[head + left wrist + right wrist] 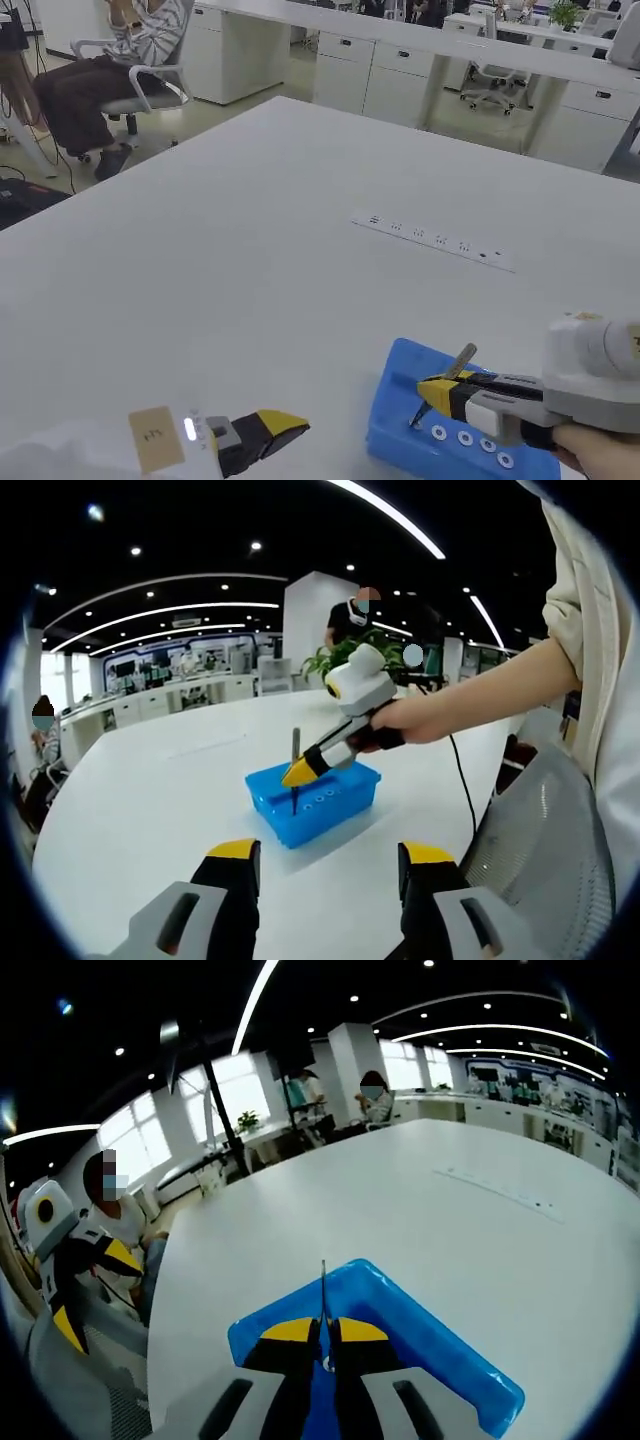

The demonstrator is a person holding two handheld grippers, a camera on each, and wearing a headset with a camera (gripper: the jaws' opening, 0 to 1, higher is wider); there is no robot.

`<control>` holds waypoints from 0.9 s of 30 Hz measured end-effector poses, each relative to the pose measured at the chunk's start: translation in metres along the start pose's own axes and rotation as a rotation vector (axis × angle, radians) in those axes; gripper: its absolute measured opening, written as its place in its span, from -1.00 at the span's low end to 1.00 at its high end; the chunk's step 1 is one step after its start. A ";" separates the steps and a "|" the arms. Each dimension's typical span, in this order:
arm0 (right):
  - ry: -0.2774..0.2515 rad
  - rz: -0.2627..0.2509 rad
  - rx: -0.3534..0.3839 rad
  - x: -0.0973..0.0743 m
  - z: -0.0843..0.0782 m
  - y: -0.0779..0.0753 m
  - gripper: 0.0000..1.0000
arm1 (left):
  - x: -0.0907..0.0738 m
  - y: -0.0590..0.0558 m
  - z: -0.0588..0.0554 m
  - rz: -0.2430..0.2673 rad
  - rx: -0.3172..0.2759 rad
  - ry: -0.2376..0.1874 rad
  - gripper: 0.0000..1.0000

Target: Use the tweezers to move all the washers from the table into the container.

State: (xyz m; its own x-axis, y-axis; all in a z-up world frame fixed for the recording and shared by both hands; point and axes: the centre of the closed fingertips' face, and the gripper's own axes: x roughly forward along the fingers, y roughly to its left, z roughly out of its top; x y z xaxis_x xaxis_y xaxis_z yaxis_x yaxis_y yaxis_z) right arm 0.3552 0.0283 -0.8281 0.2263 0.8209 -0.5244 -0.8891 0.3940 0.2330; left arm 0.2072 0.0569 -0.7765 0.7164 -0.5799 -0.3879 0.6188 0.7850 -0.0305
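Washers point(465, 438), four by my count, lie in a row in the one blue container point(398, 372) on the table point(250, 250). My right gripper point(425, 388) pinches the single tweezers point(458, 362) in its jaws, tip down inside the container. My left gripper point(328, 865) hovers nearby, jaws spread.

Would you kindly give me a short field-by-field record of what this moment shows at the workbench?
Surface: white table
Container: blue rectangular plastic container, resting on the table
Right side: right tool shut on thin metal tweezers, tips pointing down into the container
Left side: left tool open, holding nothing, apart from the container
Contents: small pale rings along one edge, probably washers
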 end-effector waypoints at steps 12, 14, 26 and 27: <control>0.012 -0.003 -0.030 0.003 0.001 -0.001 -0.93 | -0.002 0.001 0.012 -0.008 -0.056 -0.064 0.20; 0.009 -0.004 -0.034 0.002 0.001 0.000 -0.92 | -0.002 0.001 0.012 -0.009 -0.057 -0.065 0.20; -0.039 0.015 -0.145 -0.032 0.019 0.027 -0.92 | -0.006 -0.002 0.015 -0.035 -0.116 -0.080 0.18; -0.039 0.018 -0.168 -0.036 0.020 0.030 -0.92 | -0.006 -0.003 0.016 -0.039 -0.121 -0.082 0.18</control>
State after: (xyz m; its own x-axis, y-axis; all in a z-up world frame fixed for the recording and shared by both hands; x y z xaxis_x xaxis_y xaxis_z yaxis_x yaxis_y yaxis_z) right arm 0.3285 0.0191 -0.7860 0.2222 0.8436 -0.4888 -0.9464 0.3071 0.0998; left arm 0.2064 0.0546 -0.7597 0.7195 -0.6225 -0.3079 0.6068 0.7791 -0.1572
